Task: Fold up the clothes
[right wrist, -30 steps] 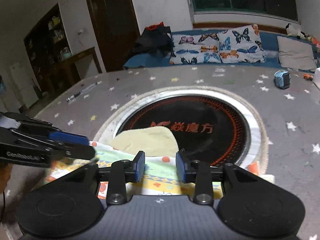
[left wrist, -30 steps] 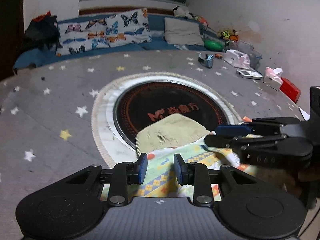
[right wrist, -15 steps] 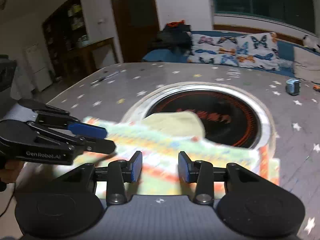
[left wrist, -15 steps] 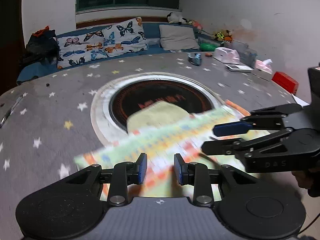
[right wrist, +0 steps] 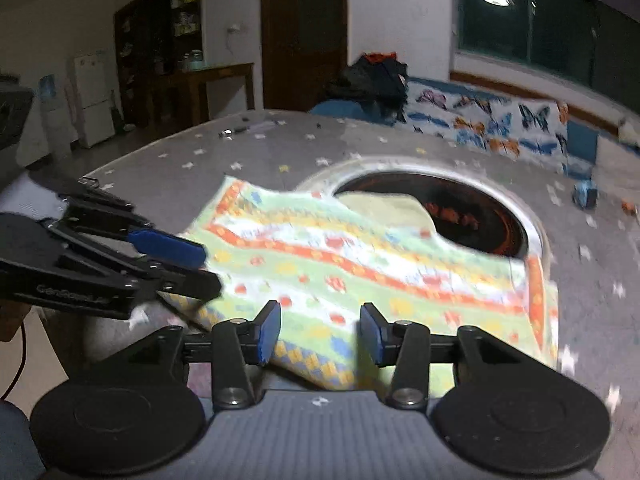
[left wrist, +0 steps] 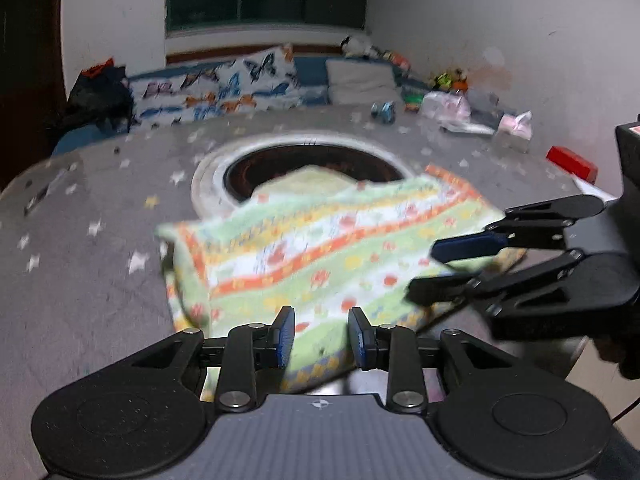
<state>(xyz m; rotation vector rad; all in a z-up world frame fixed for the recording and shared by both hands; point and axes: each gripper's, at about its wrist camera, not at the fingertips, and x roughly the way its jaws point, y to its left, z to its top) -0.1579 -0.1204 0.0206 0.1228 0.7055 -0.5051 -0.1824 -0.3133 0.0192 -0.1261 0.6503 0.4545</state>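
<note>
A colourful patterned cloth [left wrist: 320, 248] with orange, green and yellow stripes lies spread and blurred over the near side of the grey star-print table [left wrist: 100, 280]; it also shows in the right wrist view [right wrist: 360, 268]. A pale yellow cloth [left wrist: 308, 180] lies behind it on the dark round centre plate [left wrist: 360, 160]. My left gripper [left wrist: 322, 336] is open with the patterned cloth's near edge between its fingers. My right gripper [right wrist: 320, 332] is open, also over that near edge. Each gripper shows side-on in the other's view, the right [left wrist: 440, 272] and the left [right wrist: 200, 268].
A sofa with butterfly pillows [left wrist: 216, 88] runs behind the table. A red box [left wrist: 572, 164], tissue packs [left wrist: 516, 124] and small items sit at the table's far right. A pen [right wrist: 248, 128] lies at the far left edge. A dark cabinet [right wrist: 160, 48] stands at the left.
Both grippers have pulled back and up towards the table's near edge. The patterned cloth has been drawn out wider towards me and now covers more of the table; the view is blurred from motion.
</note>
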